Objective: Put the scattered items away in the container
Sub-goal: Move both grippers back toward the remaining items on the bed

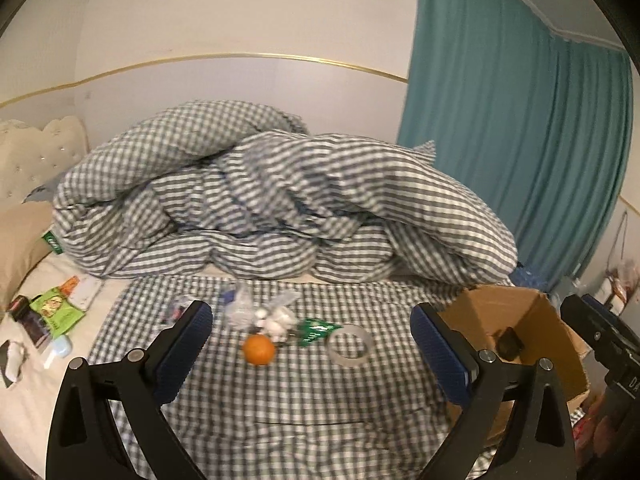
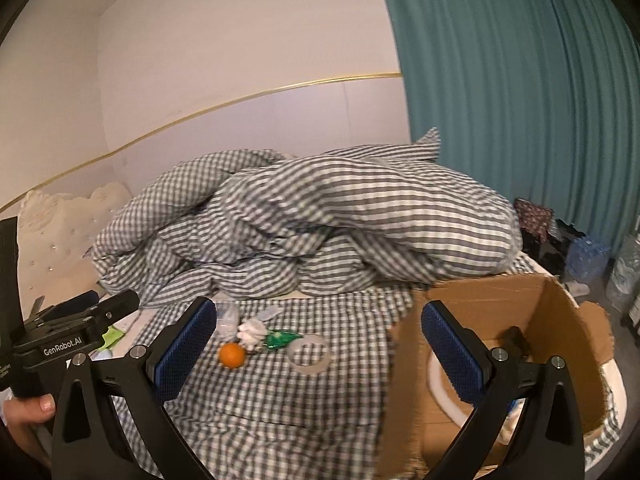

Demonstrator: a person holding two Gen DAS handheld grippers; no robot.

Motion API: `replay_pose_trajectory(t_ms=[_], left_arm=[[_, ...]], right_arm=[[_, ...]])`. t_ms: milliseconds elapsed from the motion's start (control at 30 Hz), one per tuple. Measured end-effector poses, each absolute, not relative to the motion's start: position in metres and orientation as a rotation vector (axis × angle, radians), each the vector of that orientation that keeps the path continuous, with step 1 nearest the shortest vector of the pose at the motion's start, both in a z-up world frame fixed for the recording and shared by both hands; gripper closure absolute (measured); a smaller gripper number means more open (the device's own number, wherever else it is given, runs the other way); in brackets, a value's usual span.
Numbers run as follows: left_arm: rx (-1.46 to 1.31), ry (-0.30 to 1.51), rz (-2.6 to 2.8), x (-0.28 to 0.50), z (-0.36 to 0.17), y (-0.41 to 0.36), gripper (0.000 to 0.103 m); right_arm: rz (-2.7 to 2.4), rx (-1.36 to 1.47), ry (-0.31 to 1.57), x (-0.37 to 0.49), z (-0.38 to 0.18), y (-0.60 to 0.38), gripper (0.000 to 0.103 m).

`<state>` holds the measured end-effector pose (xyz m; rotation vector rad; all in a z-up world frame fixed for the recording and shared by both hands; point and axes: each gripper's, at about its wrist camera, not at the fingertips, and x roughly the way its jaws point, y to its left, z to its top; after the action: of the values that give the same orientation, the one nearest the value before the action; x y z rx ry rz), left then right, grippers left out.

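Above the checked sheet (image 1: 280,400) of the bed, both grippers hang level, looking toward the heaped gingham duvet (image 1: 280,200) and the teal curtain (image 1: 520,120) behind it. On the left gripper (image 1: 312,344) the blue-padded fingers (image 1: 188,348) are spread wide with nothing between them. The right gripper (image 2: 320,344) is just as wide apart and empty, its right finger over the near side of the cardboard box (image 2: 500,304). In the right wrist view a person's hand (image 2: 28,416) grips the left gripper's handle at the lower left edge.

The box stands open on the bed's right side, flaps up. Inside lie a small dark item (image 2: 518,338), too blurred to name, and part of a white ring-shaped thing (image 2: 440,392) on the box floor.

Left of the box on the sheet, the scattered things sit close together: an orange (image 1: 259,350), a roll of clear tape (image 1: 351,346), a green packet (image 1: 316,330) between them, a cluster of white pieces in clear wrapping (image 1: 272,318). Further left, on the white sheet, are more packets (image 1: 56,308), well apart from the box.
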<state>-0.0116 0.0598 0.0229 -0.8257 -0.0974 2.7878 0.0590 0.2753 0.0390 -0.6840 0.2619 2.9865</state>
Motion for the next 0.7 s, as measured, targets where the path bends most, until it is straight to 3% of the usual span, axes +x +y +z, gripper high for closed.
replay_pose_trajectory(t_ms=[700], left_arm=[[-0.88,-0.111,2.973,-0.022,0.03,-0.063,0.0]], right_arm=[[3.12,-0.782,0.157,0.004,0.027,0.176,0.0]])
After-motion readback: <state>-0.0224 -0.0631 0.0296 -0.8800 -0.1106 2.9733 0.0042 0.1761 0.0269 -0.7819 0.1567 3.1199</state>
